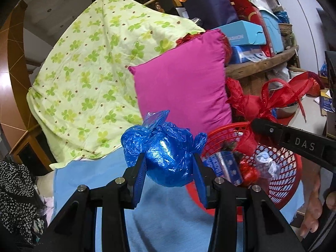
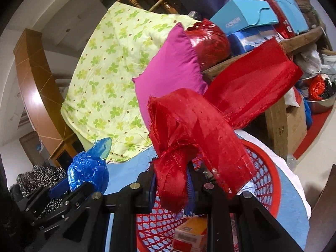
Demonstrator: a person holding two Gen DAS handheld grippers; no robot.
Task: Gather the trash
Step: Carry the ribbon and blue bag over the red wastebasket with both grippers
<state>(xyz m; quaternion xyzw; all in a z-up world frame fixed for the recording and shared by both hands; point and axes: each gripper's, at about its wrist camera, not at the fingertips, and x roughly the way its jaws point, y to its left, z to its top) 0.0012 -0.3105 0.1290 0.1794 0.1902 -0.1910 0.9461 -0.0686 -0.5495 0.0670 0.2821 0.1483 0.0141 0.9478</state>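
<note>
Cluttered bedding surrounds the red basket (image 1: 279, 180), already holding some packets; left gripper (image 1: 169, 163) fingers clamp a blue bag (image 1: 166, 153) beside it, right gripper (image 2: 171, 180) fingers pinch a red ribbon (image 2: 195, 126) above it, neither dropped yet

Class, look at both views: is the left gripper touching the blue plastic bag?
Touching. The left wrist view shows the left gripper with both blue pads pressed against the blue plastic bag.

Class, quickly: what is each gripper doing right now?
Left gripper: closed on the blue plastic bag.
Right gripper: closed on the red ribbon.
</note>
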